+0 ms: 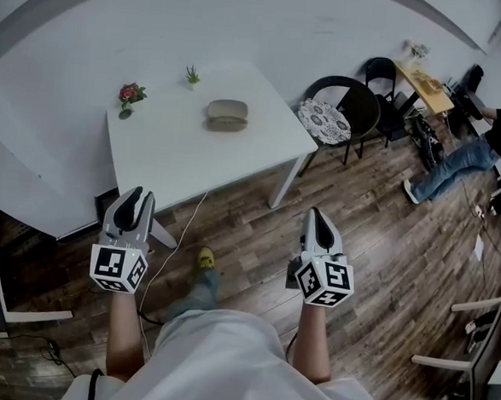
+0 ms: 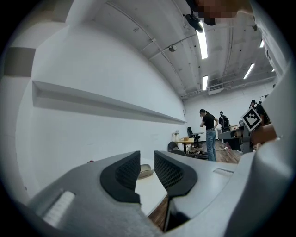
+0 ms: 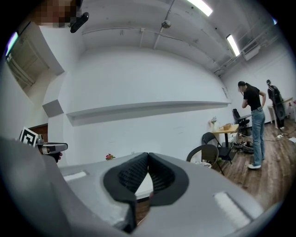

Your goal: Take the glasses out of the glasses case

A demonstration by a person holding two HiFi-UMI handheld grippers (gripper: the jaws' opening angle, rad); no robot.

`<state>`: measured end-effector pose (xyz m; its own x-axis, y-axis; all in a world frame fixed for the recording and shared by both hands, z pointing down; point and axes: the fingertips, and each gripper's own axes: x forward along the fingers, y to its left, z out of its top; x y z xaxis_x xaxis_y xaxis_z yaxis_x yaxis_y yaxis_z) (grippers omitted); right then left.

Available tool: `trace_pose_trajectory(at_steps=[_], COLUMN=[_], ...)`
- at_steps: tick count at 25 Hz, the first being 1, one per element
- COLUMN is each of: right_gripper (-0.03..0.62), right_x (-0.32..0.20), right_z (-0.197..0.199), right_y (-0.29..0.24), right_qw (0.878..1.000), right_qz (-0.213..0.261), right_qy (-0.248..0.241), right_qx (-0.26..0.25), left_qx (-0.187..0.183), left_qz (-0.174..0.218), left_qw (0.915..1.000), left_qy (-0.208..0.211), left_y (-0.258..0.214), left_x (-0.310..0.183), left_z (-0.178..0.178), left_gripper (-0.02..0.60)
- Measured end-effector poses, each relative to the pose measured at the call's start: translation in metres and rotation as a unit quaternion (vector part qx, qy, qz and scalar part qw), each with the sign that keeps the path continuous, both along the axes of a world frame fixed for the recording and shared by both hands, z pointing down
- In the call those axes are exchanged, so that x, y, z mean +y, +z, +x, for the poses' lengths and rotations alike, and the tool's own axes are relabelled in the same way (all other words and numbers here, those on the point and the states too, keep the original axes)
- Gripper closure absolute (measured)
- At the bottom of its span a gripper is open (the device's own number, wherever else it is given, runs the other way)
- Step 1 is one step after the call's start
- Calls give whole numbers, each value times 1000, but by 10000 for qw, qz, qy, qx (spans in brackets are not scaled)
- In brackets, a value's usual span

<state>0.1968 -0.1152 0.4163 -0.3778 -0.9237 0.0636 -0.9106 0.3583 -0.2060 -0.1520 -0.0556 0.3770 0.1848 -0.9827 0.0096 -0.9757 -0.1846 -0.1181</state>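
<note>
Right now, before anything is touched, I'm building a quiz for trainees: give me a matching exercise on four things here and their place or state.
Things:
1. glasses case
2. left gripper
3. right gripper
4. red flowers

Place or state:
a. jaws together, nothing between them
b. at the far left corner of the white table
c. jaws slightly apart, nothing between them
d. closed, lying on the table, away from both grippers

Pairs: 1-d; 2-c; 3-a; 4-b
</note>
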Motion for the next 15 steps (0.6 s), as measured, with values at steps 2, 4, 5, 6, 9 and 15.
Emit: trace_pose_trajectory(at_steps=[2,4,5,6,9,15], right_gripper=[591,591,591,591,591,591], right_x=[-16,-32,-40,-48,-77,-140], right_z=[-7,-14,-17,-21,-33,-64], right_y=[2,6,9,11,15,13], right_qw=[10000,10000,9999,9999,9997,9995], right_qz=[-20,-65,-98,-132,-216,-292], right_qy=[-4,-11,-14,-13,7,21], right_qx=[28,55,67,78,97,146], left_qx=[29,65,78,89,118,187], left_qz=[-28,-66,-93,-122,-214,-319], left_qw=[10000,10000,9999,9999,9997,9993], left_qy=[-10,-19,-19,-17,-1,17], left_y=[4,9,11,13,19,20], left_x=[-17,-33,-41,-50,-78,-143], left_z=[-8,-15,-17,-20,-32,-65], left_gripper=[494,494,494,494,494,494])
